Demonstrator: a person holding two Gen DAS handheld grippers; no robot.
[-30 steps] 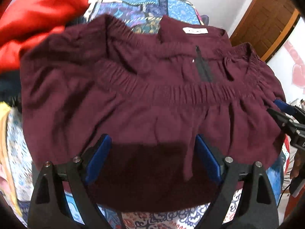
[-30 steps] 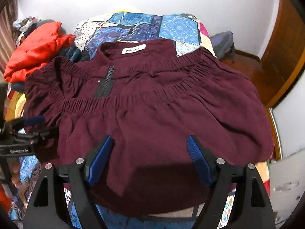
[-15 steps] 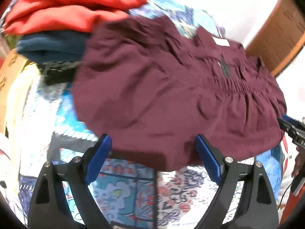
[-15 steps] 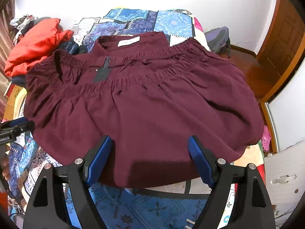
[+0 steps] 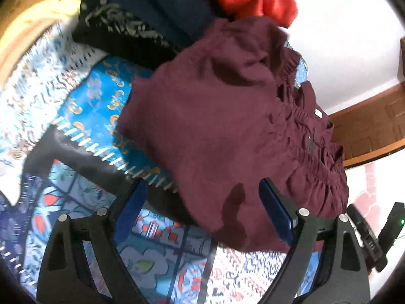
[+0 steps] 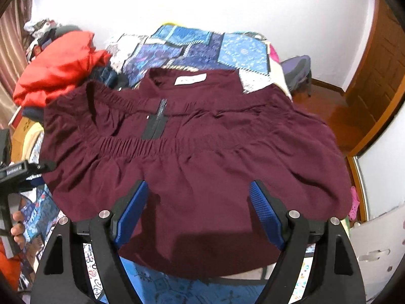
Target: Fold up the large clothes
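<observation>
maroon garment (image 6: 202, 157) lies spread on quilt (image 6: 202, 48) under both grippers' wide-apart, empty fingers (image 6: 131, 210).

Both grippers are the same build. The left gripper (image 5: 201, 210) has two black plastic arms with triangular cut-outs, each carrying a round silver screw head at the knuckle and another further out. Its fingers (image 5: 274, 215) are faced with blue pads. The right gripper (image 6: 197, 209) matches: black frame, silver screws, and blue pads (image 6: 263, 212) with a fine ribbed texture. In the right wrist view the left gripper's black body shows at the frame edge with a small white printed label, too blurred to read, and the fingertips of the bare-skinned left hand (image 6: 17, 228) beneath it. In the left wrist view the right gripper's black body carries a small green light.
</observation>
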